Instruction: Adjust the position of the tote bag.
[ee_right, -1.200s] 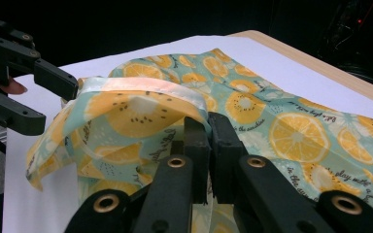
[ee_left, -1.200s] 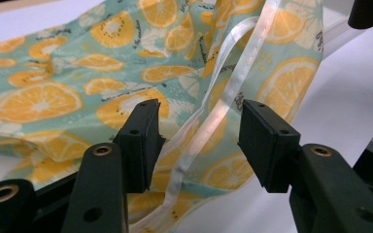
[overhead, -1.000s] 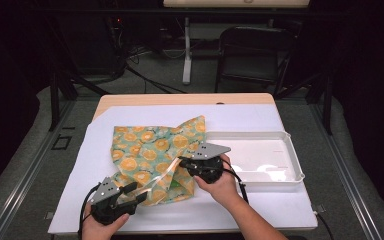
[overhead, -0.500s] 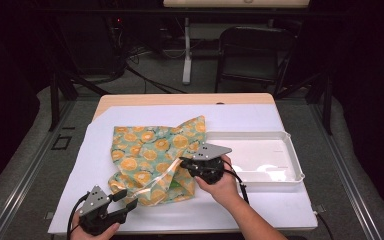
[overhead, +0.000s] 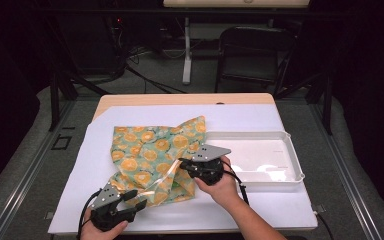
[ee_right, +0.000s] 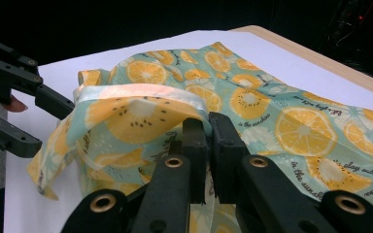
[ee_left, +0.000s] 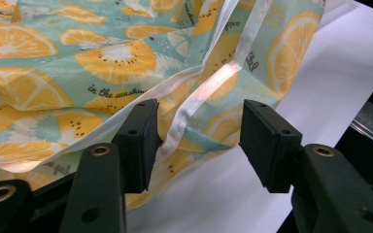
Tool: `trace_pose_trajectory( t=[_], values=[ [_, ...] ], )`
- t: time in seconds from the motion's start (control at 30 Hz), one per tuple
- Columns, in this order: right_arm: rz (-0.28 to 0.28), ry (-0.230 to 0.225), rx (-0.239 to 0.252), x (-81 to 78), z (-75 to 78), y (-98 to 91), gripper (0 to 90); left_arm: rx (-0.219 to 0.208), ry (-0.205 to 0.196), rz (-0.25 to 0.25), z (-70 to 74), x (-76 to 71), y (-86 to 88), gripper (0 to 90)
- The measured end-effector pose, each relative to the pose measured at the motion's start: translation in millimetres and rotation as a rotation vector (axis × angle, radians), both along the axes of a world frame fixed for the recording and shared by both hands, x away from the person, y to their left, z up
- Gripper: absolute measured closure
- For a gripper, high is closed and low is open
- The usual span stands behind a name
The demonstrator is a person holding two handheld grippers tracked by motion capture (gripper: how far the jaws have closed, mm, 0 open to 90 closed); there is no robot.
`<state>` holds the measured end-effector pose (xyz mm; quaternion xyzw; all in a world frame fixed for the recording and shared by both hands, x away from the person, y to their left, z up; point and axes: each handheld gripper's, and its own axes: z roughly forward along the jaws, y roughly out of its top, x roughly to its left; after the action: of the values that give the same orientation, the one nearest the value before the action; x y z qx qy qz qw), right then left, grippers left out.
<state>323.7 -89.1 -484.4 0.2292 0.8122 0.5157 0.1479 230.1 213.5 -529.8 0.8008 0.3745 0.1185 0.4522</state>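
A teal cloth [overhead: 150, 155] printed with orange slices lies crumpled on the white table cover [overhead: 240, 120]. My right gripper [overhead: 182, 164] is shut on the cloth's white hem and holds a fold of it lifted; its jaws [ee_right: 208, 131] pinch the fabric [ee_right: 281, 126]. My left gripper [overhead: 137, 199] stands open at the cloth's near-left corner. In the left gripper view, the shiny hem [ee_left: 209, 87] runs between the jaws [ee_left: 196, 141], which have just been closing a little and do not pinch it. The left gripper [ee_right: 41, 124] also shows at the far left of the right gripper view.
A shallow white tray [overhead: 280, 137] sits to the right of the cloth, close behind my right hand. A bare wooden strip [overhead: 180, 99] borders the table's far edge. A chair [overhead: 252, 50] and stands are on the floor beyond.
My left gripper has slid a little toward the table's near edge, off the cloth's corner. The right gripper has stayed put with the hem in it.
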Motion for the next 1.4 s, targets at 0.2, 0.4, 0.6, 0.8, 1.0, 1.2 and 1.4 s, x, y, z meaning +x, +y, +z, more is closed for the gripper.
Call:
trace_pose_trajectory(
  t=[0.2,0.4,0.6,0.8,1.0,1.2,1.4],
  values=[
    [0.003,0.001,-0.005,-0.4,-0.8,1.0,86.2,0.013,0.020,0.008,-2.5,0.5,1.4,62.9],
    [0.003,-0.001,-0.004,-0.9,-1.5,1.3,86.1,0.035,0.022,-0.015,-3.0,-2.1,-2.2,80.0],
    [0.001,-0.002,-0.006,-0.8,-1.7,0.8,86.0,0.050,0.010,-0.034,-1.7,-4.8,-4.5,90.0],
    [0.000,-0.001,-0.007,-0.9,-1.9,0.2,86.0,0.042,-0.041,-0.026,6.9,-9.4,-2.1,90.0],
    [-0.001,0.001,-0.007,-0.6,-2.7,-0.1,86.0,0.031,-0.081,0.003,18.3,-11.0,5.0,90.0],
    [-0.001,0.004,-0.007,-0.6,-3.7,-0.2,85.9,0.021,-0.137,0.051,39.3,-10.6,17.1,90.0],
    [-0.002,0.006,-0.008,-0.6,-4.2,0.1,85.9,0.026,-0.185,0.081,56.3,-8.7,24.2,90.0]
  ],
)
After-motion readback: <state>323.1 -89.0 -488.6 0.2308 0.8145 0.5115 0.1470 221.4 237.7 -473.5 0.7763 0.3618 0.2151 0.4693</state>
